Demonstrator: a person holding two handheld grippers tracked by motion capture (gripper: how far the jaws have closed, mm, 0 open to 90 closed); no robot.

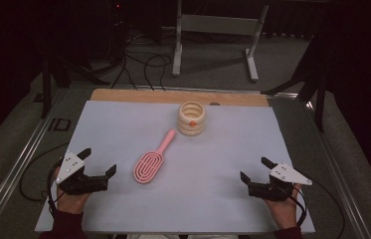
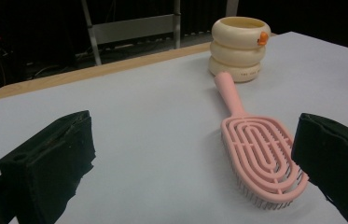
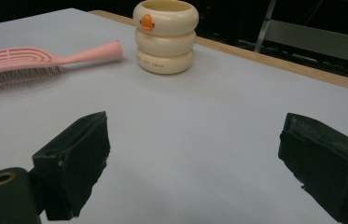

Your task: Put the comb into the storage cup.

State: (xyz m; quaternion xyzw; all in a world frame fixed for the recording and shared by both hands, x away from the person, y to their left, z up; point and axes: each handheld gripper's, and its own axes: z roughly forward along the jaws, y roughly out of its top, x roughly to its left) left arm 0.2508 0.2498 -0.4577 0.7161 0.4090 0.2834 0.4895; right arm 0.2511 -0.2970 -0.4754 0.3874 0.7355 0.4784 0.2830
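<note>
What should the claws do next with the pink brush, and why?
Probably slide the left claw forward to the brush. Both claws are open and empty, and the brush lies flat nearer the left one, its handle pointing at the cup. The right claw is farther off.

This looks like a lab or recording studio set up for handling trials, not a home; the table (image 1: 123,129) is a wooden board covered by a plain pale sheet, framed by metal rails (image 1: 19,164) along its left and right edges; black cables (image 1: 143,64) trail over grey carpet beyond the far edge; a grey metal stand (image 1: 218,30) rises there; dark curtains or unlit walls close off the surroundings on every side.
</note>
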